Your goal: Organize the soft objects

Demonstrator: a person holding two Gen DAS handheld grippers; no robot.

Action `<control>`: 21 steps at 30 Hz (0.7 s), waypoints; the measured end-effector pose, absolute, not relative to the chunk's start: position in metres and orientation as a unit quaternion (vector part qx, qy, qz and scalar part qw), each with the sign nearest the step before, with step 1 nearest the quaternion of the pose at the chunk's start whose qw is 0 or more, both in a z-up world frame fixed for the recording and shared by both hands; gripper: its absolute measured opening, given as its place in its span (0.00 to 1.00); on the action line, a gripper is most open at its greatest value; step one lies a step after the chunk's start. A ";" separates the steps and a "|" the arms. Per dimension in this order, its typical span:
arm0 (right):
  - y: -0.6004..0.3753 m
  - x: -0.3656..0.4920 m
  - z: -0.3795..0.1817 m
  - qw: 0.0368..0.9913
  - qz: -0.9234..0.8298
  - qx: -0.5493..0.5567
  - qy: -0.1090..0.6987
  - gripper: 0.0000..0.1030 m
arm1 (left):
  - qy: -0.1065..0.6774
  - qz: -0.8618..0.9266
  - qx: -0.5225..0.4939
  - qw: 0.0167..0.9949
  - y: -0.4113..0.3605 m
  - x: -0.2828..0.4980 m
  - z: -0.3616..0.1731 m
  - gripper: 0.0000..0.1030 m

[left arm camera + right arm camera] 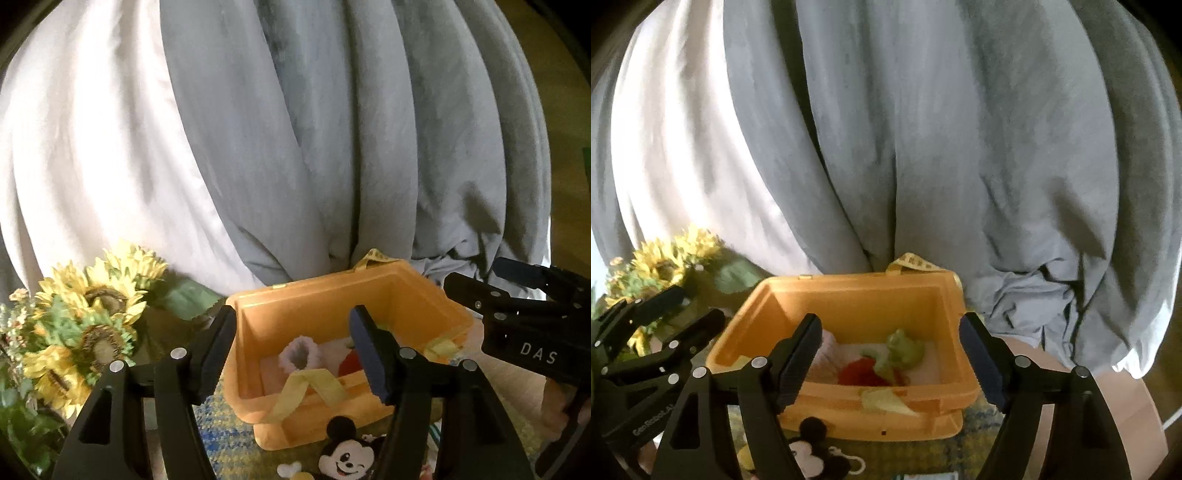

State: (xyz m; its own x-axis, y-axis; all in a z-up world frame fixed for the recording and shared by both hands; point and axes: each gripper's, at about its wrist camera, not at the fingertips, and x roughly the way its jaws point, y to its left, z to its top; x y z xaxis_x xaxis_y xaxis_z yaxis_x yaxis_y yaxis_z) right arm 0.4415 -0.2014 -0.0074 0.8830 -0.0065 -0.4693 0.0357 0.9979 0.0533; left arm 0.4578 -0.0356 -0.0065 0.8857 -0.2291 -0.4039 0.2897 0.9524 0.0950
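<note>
My left gripper (295, 354) and right gripper (890, 363) are both wide open, holding nothing. Some soft toys already lie in the orange box (849, 299). I think the Mickey toy (345, 458), just in front, goes next.

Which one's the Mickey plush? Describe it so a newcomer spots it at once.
Start at the orange bin in front of the grey curtain. The Mickey plush lies on the mat against the bin's near wall, outside it. Unlike the toys inside, it is black and white, with round ears and a winking face.
</note>
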 end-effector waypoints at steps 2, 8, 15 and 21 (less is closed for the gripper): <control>-0.200 0.430 -0.005 0.972 -0.015 0.032 0.232 0.76 | 0.192 -0.133 0.079 0.969 -0.034 0.448 -0.004 0.61; -0.192 0.399 -0.007 0.975 -0.019 0.030 0.218 0.76 | 0.181 -0.127 0.085 0.971 -0.024 0.420 -0.004 0.62; -0.182 0.372 -0.017 0.977 -0.017 0.028 0.210 0.76 | 0.168 -0.110 0.079 0.976 -0.012 0.389 -0.009 0.62; -0.173 0.348 -0.025 0.981 -0.027 0.016 0.193 0.76 | 0.176 -0.106 0.092 0.974 -0.005 0.370 -0.022 0.63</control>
State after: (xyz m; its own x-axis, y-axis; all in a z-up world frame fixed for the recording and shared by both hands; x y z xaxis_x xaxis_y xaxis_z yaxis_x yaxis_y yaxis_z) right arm 0.3483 -0.1731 -0.0250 0.9237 -0.0469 -0.3803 0.0592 0.9980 0.0206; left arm 0.3699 -0.0047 -0.0224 0.9154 -0.1736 -0.3633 0.2386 0.9606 0.1423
